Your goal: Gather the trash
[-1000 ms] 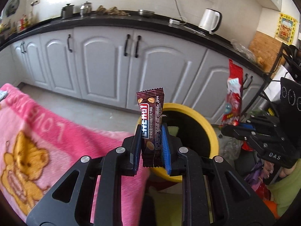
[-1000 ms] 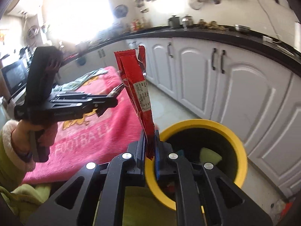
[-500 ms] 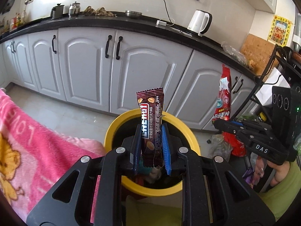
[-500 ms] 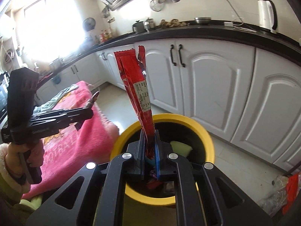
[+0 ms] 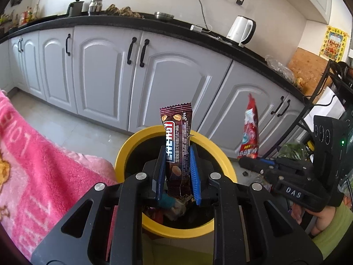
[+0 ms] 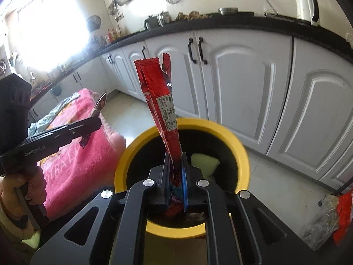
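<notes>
Both claws over round yellow bin point(image 5: 176, 228).
Left claw point(image 5: 177, 172) clamps glossy brown wrapper point(image 5: 176, 145); right claw point(image 6: 175, 172) pinches long crinkled red wrapper point(image 6: 161, 103).

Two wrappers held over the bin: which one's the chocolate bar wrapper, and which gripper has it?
The brown wrapper with nut pictures, in the left gripper. The right gripper holds a long, plain red wrapper.

We found the trash bin point(image 5: 132, 145) on the floor before the kitchen cabinets point(image 5: 106, 70), with the blanket point(image 5: 39, 165) at its left. Over its mouth stood the chocolate bar wrapper point(image 5: 176, 141) in the left gripper point(image 5: 177, 176); the long snack wrapper point(image 6: 161, 106) in the right gripper point(image 6: 175, 174)
</notes>
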